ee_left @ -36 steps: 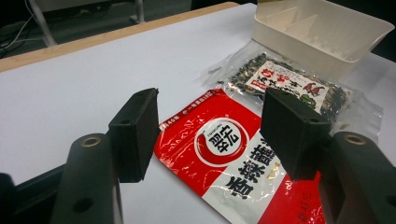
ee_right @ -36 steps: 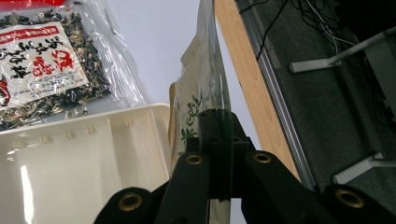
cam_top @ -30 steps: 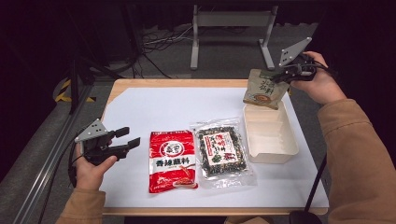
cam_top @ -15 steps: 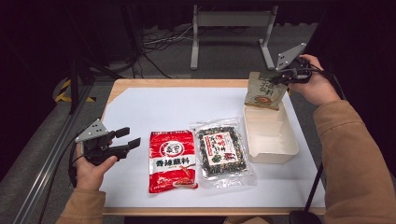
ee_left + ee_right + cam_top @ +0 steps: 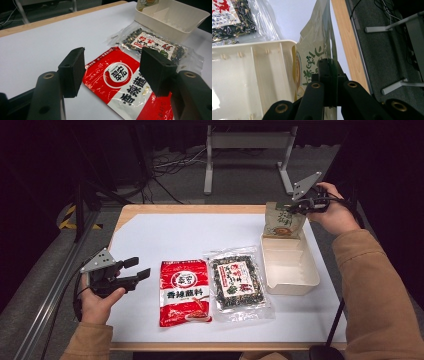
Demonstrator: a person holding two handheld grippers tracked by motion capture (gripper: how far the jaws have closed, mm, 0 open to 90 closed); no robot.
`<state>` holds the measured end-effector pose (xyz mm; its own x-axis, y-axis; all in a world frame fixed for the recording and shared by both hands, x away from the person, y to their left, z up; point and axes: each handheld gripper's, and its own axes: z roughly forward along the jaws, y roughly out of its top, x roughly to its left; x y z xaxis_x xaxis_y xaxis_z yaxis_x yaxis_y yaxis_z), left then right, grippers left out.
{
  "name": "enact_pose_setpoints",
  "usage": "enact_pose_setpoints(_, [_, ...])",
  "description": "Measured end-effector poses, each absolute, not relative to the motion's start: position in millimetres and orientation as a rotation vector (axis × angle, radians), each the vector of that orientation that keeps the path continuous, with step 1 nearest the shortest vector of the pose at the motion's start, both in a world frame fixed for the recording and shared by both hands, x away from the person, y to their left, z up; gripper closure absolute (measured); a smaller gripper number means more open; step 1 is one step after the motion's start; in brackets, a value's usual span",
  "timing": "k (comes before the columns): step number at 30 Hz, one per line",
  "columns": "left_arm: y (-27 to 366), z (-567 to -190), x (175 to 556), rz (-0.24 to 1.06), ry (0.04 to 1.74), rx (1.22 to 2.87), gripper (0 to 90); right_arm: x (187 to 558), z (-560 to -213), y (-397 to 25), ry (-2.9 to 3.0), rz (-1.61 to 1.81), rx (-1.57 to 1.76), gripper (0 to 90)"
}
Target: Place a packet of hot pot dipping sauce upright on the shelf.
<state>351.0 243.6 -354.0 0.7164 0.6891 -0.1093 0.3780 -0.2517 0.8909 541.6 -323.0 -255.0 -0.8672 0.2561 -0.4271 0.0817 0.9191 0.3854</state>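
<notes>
Three food packets and one tray sat on the white table [image 5: 165, 240] in the high view. The right gripper [image 5: 300, 208] pinched the top of a tan packet [image 5: 281, 221] and held it upright, with its bottom edge at the far end of the cream tray [image 5: 294, 285]. A red packet [image 5: 183, 291] and a clear seaweed packet [image 5: 237, 281] lay flat side by side near the front, just left of the tray. The left gripper [image 5: 137, 268] was held near the left edge of the table, beside the red packet but not touching it, with its jaws spread.

In the left gripper view, the left gripper [image 5: 112, 68] had its two black jaws wide apart with nothing between them. The red packet [image 5: 120, 85] lay on the table under them. The seaweed packet [image 5: 155, 42] lay past it, and the tray [image 5: 175, 23] was farther off.

In the right gripper view, the right gripper [image 5: 329, 75] had its jaws pressed together on the edge of the tan packet [image 5: 312, 60]. The packet stood against the end wall of the tray [image 5: 249, 82]. The seaweed packet [image 5: 234, 20] lay beyond the tray.
</notes>
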Motion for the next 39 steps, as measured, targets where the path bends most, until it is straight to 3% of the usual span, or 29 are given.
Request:
enact_pose_setpoints(15, [241.8, -354.9, 352.0, 0.349, 0.834, 1.864, 37.6, 544.8, -281.6, -321.6, 2.655, 0.507, 0.271, 89.6])
enact_pose_setpoints(39, [239.9, -354.6, 355.0, 0.346, 0.828, 1.867, 37.6, 543.1, -287.0, -332.9, 2.669, 0.612, 0.388, 88.0])
